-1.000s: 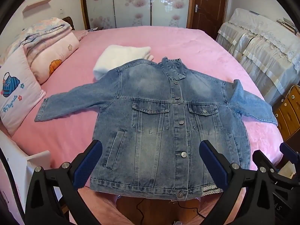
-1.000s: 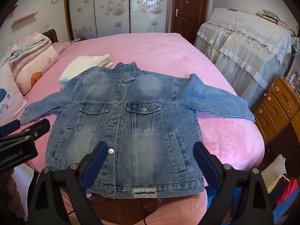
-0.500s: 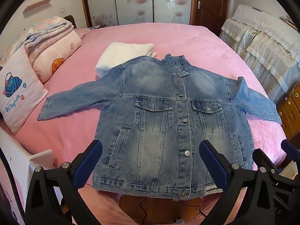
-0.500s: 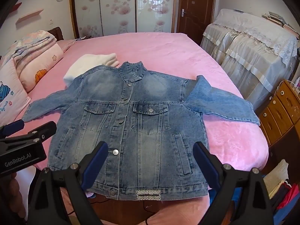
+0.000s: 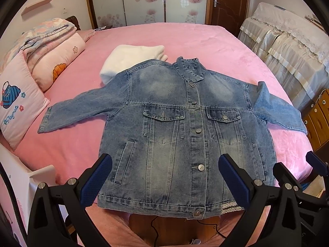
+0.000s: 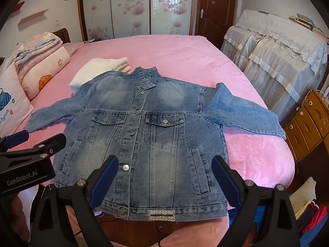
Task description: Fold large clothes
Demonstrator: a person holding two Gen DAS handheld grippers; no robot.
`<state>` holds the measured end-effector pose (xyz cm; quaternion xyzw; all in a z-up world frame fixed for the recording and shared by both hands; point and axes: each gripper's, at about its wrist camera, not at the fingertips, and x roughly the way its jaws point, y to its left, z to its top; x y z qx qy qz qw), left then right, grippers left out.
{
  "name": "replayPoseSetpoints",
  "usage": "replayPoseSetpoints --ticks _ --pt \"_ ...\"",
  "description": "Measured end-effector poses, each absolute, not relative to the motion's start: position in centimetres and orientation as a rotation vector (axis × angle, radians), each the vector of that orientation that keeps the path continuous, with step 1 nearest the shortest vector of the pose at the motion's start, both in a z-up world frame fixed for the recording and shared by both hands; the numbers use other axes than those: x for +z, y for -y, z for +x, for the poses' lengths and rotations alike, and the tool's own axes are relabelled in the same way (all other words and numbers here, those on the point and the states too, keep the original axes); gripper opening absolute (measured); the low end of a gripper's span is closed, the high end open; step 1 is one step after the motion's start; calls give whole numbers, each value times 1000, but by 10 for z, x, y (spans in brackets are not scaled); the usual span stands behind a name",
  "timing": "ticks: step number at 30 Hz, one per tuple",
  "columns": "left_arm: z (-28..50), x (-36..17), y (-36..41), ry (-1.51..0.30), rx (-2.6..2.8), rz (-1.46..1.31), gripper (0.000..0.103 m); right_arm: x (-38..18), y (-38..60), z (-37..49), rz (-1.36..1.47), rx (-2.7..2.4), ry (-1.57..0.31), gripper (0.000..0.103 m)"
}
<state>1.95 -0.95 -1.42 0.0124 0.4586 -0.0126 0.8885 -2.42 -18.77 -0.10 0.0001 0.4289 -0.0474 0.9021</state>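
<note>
white folded cloth (image 5: 131,58) partly under denim jacket (image 5: 174,123) shoulder

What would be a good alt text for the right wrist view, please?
A denim jacket lies flat, buttoned, sleeves spread, on a pink bed, between the open right gripper. A white folded cloth lies behind its shoulder; the left gripper shows at the left edge.

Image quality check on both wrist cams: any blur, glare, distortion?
Left wrist: sharp, even daylight, denim jacket clear; strong fisheye bowing and black corners. Right wrist: same, soft shadow under the sleeve; mild glare on the wardrobe doors.
</note>
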Motion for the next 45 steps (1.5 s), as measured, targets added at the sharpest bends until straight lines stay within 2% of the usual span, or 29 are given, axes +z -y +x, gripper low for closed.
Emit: replayPoseSetpoints --ticks 45 --pt "16 -18 18 -956 -38 31 102 -13 190 -24 3 -91 -907 93"
